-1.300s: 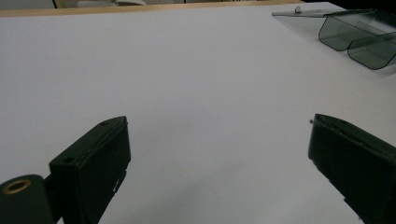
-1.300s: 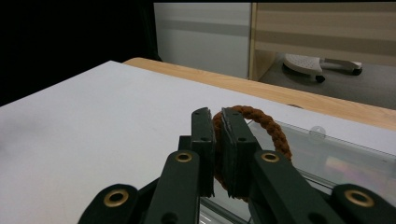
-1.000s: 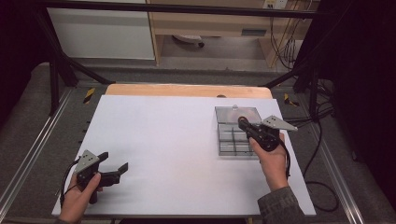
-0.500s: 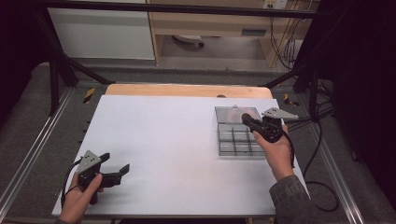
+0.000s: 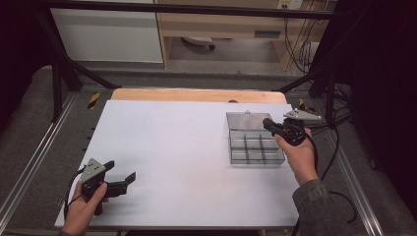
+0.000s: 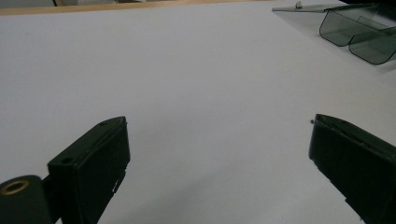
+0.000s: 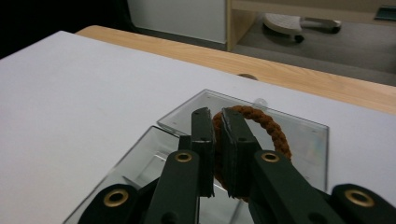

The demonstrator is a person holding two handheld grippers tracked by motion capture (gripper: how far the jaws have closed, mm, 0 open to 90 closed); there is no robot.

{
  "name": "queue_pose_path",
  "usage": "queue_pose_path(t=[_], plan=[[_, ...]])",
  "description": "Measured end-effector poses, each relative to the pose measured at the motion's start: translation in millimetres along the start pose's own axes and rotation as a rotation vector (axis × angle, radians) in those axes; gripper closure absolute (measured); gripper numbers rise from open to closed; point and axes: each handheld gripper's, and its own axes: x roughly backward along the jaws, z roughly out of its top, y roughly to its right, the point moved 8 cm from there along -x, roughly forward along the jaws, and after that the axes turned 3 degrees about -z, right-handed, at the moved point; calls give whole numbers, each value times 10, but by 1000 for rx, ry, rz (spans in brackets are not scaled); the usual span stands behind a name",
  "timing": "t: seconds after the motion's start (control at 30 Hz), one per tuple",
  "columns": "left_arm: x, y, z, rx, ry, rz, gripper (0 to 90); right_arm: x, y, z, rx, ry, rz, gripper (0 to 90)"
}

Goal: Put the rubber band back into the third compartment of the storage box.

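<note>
- At 7 o'clock on the desk [image 5: 187, 147], left hand-held gripper [image 5: 118, 183] sits low, jaws wide apart, nothing between them; from its own view it points across bare white surface toward the box at 1 o'clock.
- Desk middle: clear, no obstacles on the way.
- At 3 o'clock, clear compartment box [image 5: 255, 147] lies flat, lid [image 5: 244, 121] hinged open toward 12 o'clock. Box long axis runs roughly 12–6 in the high view.
- Right hand-held gripper [image 7: 215, 140] is clamped on a brown braided hair tie [image 7: 266, 126], jaws nearly together, hovering over the lid/box junction. Tie hangs as a ring, roughly upright, plane in line with the jaws and pointing toward 12 o'clock in the right gripper view; a ring, so no real long axis.
- Step in hand, my read: drop the tie into a compartment. Do it well: centre the ring over one cell, not over a divider; lower until it's inside the walls, then open.
- Risk: ring may be wider than a cell, could bridge a divider. The box looks light, so avoid nudging it.
</note>
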Motion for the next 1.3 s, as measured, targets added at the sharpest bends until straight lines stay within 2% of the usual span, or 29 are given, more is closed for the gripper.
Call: queue_pose_path(t=[0.4,1.3], plan=[[1,-5,-4,-1,-1,0,51,-56,184,-153,-22,-43,-36,843],[1,0,5,-7,-1,-3,50,-126,213,-416,-41,-96,-14,843]])
